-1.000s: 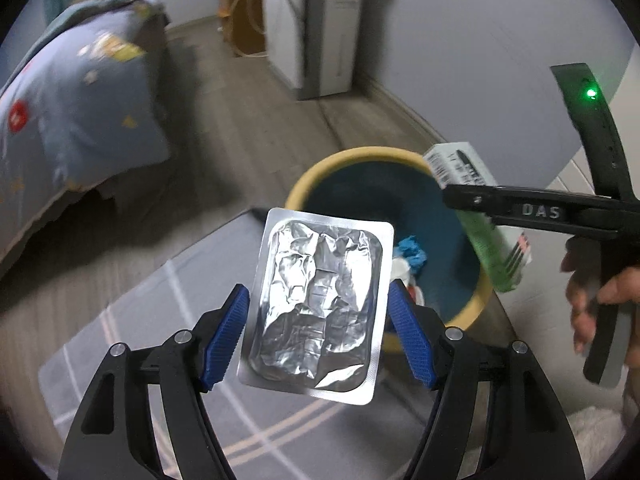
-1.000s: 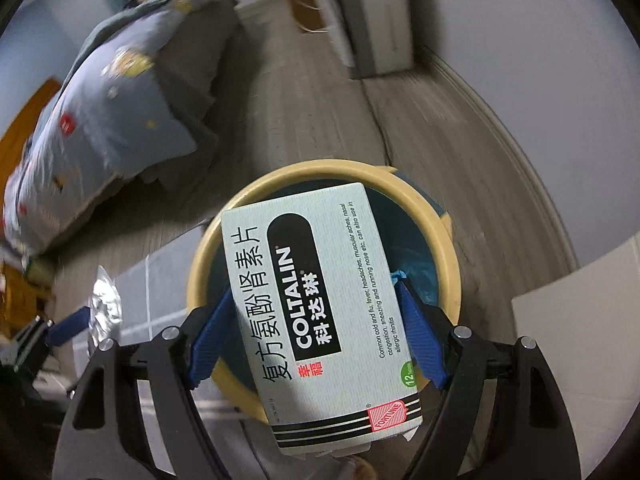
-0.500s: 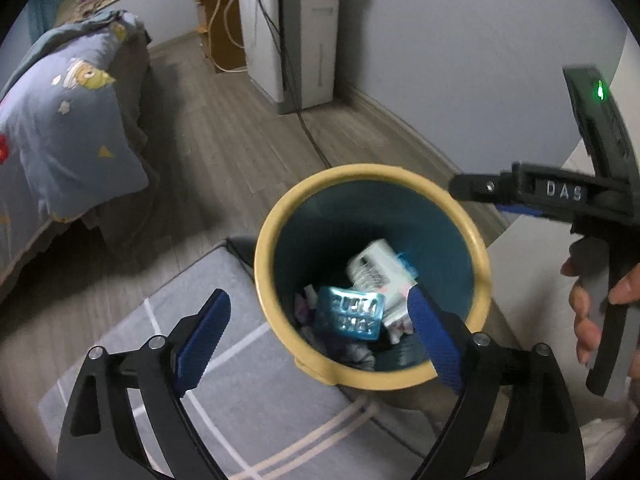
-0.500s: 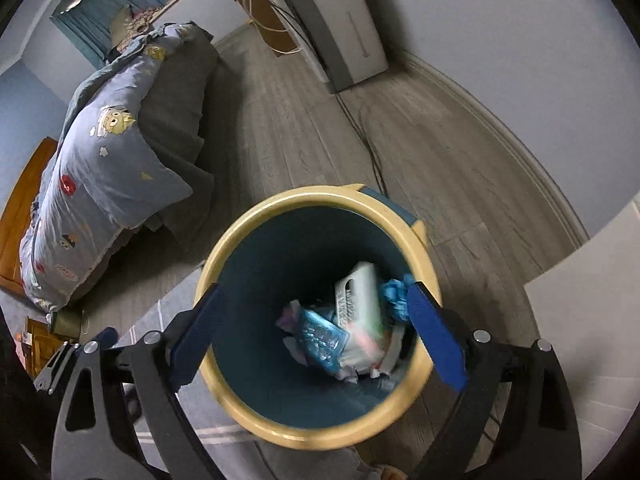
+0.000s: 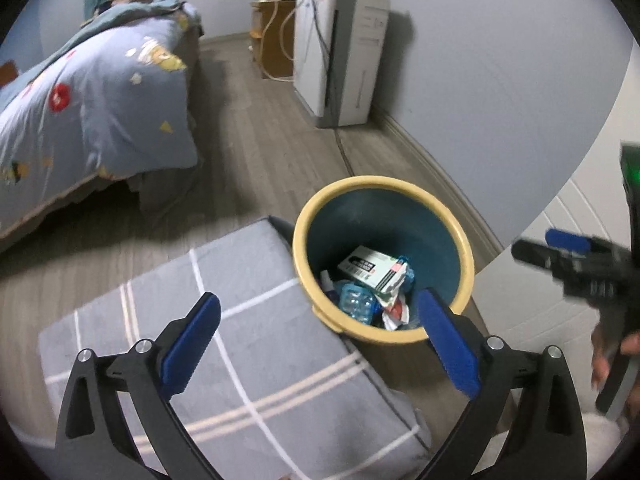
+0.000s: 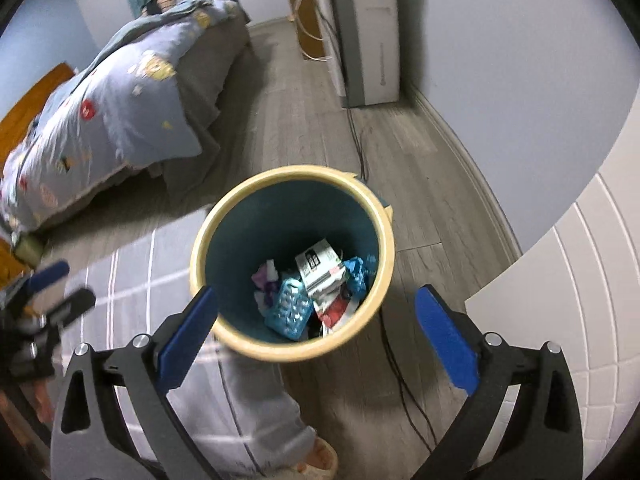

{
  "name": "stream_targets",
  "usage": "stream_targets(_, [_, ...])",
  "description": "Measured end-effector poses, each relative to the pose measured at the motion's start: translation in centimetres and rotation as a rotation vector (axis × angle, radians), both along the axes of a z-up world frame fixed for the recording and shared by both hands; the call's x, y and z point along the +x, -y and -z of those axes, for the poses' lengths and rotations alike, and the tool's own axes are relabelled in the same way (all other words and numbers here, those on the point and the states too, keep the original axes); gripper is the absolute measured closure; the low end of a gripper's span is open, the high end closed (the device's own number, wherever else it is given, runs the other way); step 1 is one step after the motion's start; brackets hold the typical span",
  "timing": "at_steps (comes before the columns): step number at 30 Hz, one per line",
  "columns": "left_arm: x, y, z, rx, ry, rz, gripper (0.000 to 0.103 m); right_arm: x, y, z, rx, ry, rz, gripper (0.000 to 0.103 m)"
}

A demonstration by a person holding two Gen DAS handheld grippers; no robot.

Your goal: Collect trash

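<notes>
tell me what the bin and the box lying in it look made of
Bin: likely moulded plastic, with a smooth matte cream rim and a teal inner wall. Box: apparently thin printed cardboard, with flat panels, sharp folded edges and black lettering on pale green.

Both wrist views look steeply down, sharing the bin point(image 5: 384, 258).

— How are your grippers set?
— Your left gripper point(image 5: 318, 324) tilts downward, jaws opening, nothing between its pads.
— And your other one?
— Your right gripper point(image 6: 316, 322) tilts down too, jaws opening, empty.
</notes>
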State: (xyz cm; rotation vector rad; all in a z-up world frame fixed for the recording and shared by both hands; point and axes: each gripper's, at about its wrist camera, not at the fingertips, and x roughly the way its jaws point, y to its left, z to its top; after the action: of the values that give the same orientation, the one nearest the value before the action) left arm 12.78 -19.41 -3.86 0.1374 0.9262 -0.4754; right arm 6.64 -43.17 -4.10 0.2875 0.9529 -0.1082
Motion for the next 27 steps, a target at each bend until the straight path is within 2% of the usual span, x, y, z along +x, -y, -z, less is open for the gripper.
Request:
stream_targets(4, [-1.1, -0.3, -0.1, 0.022, 0.016, -0.028, 0.005, -1.3, -0.6, -1.0, -0.059, 0.037, 0.008, 0.006])
stream_targets(8, [-2.0, 0.0, 0.2, 0.056, 0.027, -0.027, 0.005, -1.8, -0.1, -1.2, -0.040, 0.058, 0.045, 0.006])
stream_targets(27, [-2.7, -0.3, -0.1, 0.038, 0.020, -0.021, 0.005, -1.9, -0.8, -1.5, -0.058, 0.063, 0.034, 0.006])
